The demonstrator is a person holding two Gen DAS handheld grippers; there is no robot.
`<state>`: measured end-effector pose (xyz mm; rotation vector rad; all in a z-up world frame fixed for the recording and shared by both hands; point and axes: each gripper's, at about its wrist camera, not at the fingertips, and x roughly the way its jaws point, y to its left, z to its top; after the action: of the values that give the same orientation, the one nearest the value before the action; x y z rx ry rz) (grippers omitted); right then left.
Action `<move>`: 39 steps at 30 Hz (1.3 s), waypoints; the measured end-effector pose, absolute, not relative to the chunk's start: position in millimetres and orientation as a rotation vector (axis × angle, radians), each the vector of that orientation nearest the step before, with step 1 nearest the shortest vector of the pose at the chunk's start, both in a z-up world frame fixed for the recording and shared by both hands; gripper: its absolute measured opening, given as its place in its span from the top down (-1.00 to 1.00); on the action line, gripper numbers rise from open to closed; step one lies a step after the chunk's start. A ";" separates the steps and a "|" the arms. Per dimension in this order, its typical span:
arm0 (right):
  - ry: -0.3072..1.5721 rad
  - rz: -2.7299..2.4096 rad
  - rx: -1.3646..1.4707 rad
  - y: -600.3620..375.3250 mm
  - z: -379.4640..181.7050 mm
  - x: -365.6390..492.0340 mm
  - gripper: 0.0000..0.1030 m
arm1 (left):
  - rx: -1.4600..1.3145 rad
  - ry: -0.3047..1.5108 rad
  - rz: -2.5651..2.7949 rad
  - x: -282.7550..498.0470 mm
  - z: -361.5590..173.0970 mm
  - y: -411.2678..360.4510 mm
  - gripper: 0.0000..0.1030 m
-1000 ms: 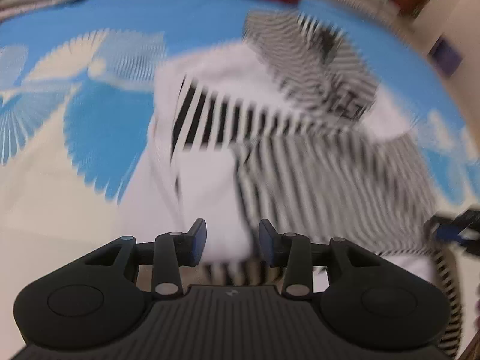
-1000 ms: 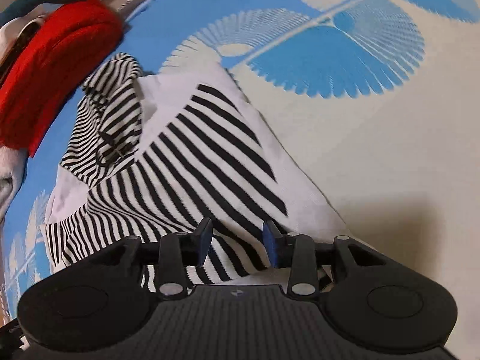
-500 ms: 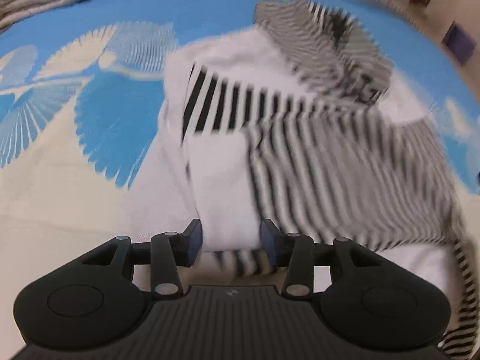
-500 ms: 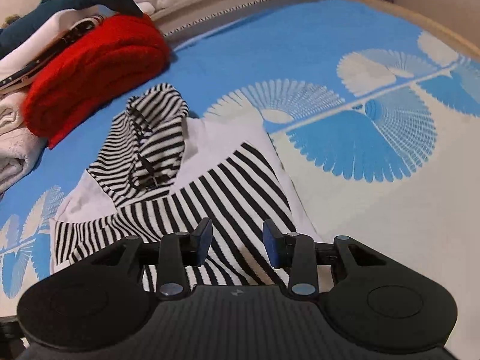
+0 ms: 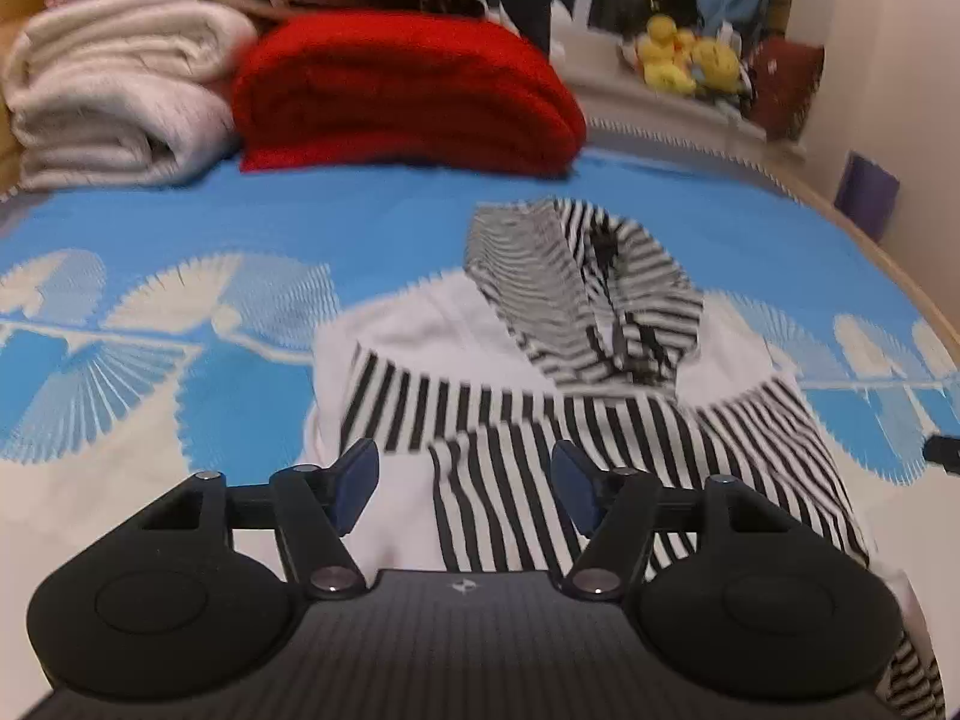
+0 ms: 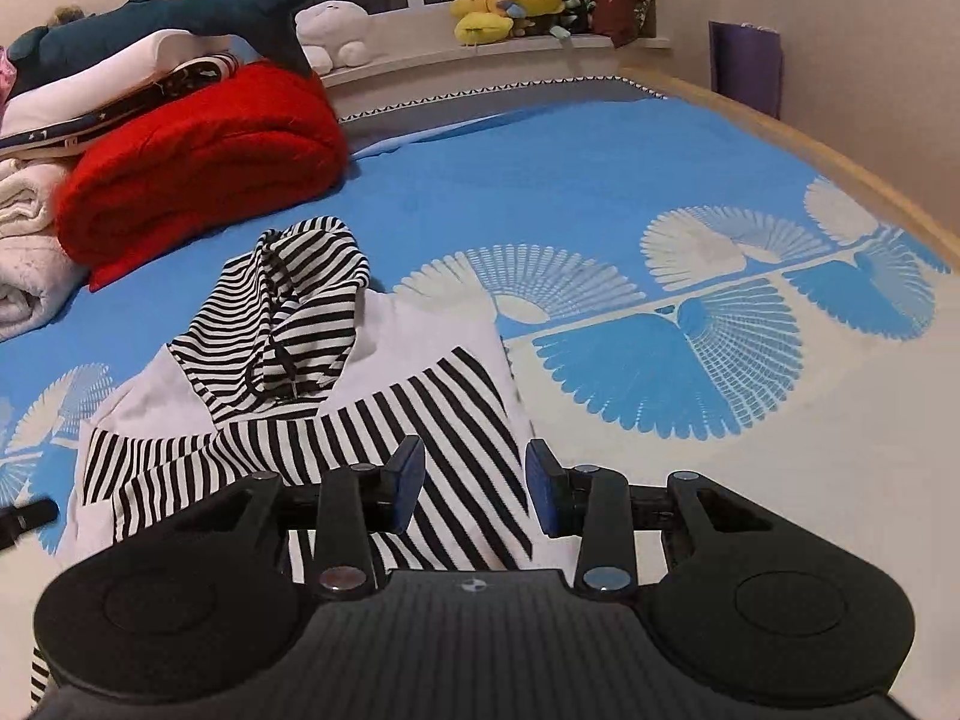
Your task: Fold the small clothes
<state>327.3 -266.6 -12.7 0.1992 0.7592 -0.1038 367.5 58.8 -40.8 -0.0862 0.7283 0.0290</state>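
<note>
Two grippers hover low over the bed, both with fingers spread and nothing between them. Left gripper [image 5: 465, 483] sits above the near hem of the striped hoodie [image 5: 600, 420], which lies flat on the blue fan-patterned bedspread [image 5: 240, 228], sleeves folded across the body, hood pointing away. Right gripper [image 6: 474, 492] hangs over the hoodie's right edge [image 6: 420, 420]. Behind it, a folded red blanket [image 6: 198, 162], cream blankets [image 5: 114, 96], a plush shark [image 6: 180, 18] and yellow plush toys [image 6: 504, 0]. No readable writing anywhere.
</note>
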 end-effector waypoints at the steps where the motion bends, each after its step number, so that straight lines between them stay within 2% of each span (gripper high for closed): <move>1: 0.756 -0.104 0.190 -267.1 -12.3 325.9 0.25 | -0.080 0.712 0.041 366.1 -38.1 57.5 -0.38; 13: 0.762 -0.100 0.160 -281.4 -13.7 330.8 0.24 | -0.016 0.623 0.042 361.5 -23.3 61.3 -0.33; 16: 0.768 -0.111 0.133 -287.0 -12.6 340.0 0.24 | -0.017 0.618 0.046 371.6 -11.8 67.4 -0.10; 19: 0.772 -0.119 0.089 -290.0 -14.2 350.1 0.25 | -0.014 0.632 0.041 401.6 0.0 69.3 0.30; 20: 0.771 -0.122 0.088 -291.5 -14.5 353.0 0.27 | -0.013 0.637 0.033 415.3 3.5 69.1 0.49; 21: 0.771 -0.124 0.091 -293.4 -14.8 356.2 0.39 | -0.016 0.636 0.029 429.7 6.8 69.2 0.54; 22: 0.770 -0.123 0.099 -295.0 -15.5 358.6 0.59 | -0.019 0.635 0.023 447.0 9.5 69.3 0.54; 23: 0.770 -0.122 0.109 -296.9 -16.0 361.2 0.63 | -0.018 0.637 0.014 466.2 10.8 69.1 0.54; 29: 0.808 -0.126 0.147 -297.3 -28.1 376.6 0.64 | -0.070 0.718 -0.023 598.6 -10.9 68.7 0.54; 39: 0.833 -0.148 0.130 -277.5 -47.5 384.3 0.64 | -0.064 0.829 -0.053 787.9 -91.0 54.1 0.49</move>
<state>384.3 -277.5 -47.5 0.1298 0.8332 -0.1483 787.9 54.1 -91.0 -0.0641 0.8285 -0.0532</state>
